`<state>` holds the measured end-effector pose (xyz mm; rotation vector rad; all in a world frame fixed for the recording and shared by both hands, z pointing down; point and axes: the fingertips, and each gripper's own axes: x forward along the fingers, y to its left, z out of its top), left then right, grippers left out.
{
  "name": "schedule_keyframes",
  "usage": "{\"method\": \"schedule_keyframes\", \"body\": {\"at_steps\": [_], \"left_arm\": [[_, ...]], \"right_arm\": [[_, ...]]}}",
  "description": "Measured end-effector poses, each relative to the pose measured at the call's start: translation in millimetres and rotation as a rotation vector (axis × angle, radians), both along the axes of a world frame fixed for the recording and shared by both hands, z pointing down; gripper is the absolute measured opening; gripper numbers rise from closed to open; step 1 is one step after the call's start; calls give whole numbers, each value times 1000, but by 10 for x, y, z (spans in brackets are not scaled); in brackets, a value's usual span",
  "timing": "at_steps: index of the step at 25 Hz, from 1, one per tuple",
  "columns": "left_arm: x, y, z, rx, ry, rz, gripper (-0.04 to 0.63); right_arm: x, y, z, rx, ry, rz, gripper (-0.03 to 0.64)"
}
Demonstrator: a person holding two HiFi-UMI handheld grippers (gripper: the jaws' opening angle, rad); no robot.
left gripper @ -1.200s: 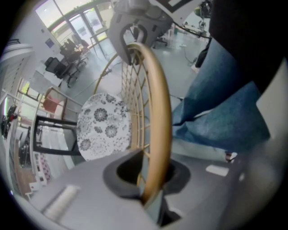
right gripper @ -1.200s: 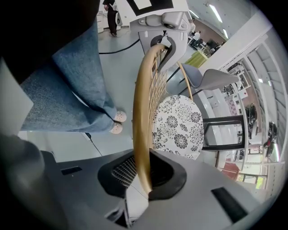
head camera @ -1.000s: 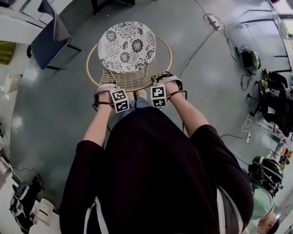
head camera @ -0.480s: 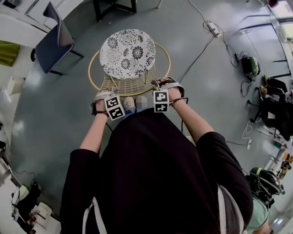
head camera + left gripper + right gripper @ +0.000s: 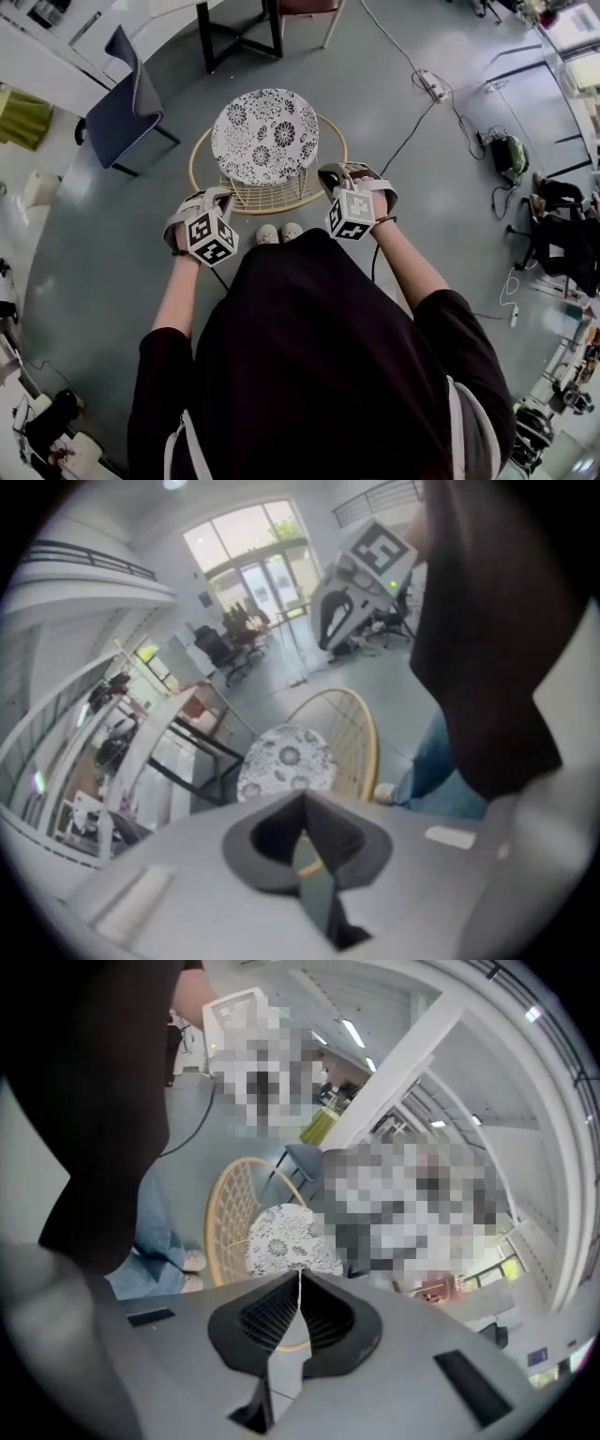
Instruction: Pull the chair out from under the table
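The wicker chair (image 5: 265,141) stands on open floor, just near of the table (image 5: 205,37). The left gripper (image 5: 217,199) and right gripper (image 5: 333,174) hover over its near rim, not touching. Both pairs of jaws have just been closing and now meet on nothing.

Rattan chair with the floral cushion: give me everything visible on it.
Round chair: pale rattan hoop frame, open lattice back, round black-and-white floral cushion on the seat. Upright on the grey floor, clear of the black table legs, back toward the person's shoes, which stand just short of it. Nothing else is seen touching it.
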<state>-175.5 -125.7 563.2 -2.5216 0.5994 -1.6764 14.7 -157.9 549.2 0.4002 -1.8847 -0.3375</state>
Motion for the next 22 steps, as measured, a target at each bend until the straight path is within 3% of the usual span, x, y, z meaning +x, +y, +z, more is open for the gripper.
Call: {"method": "schedule_keyframes", "body": {"at_steps": [6, 12, 16, 20, 22], "left_arm": [[17, -620, -1074, 328, 123, -117, 8], [3, -843, -2162, 613, 335, -287, 8], [8, -792, -2708, 694, 552, -432, 8], [148, -703, -3032, 727, 759, -498, 8], [184, -690, -3096, 726, 824, -518, 8]], "right_arm": [[-103, -556, -1047, 264, -151, 137, 21], [-243, -766, -2151, 453, -465, 298, 21], [-346, -668, -2739, 542, -677, 380, 21], [-425, -528, -2996, 521, -880, 423, 21], [-450, -498, -3025, 498, -946, 440, 21]]}}
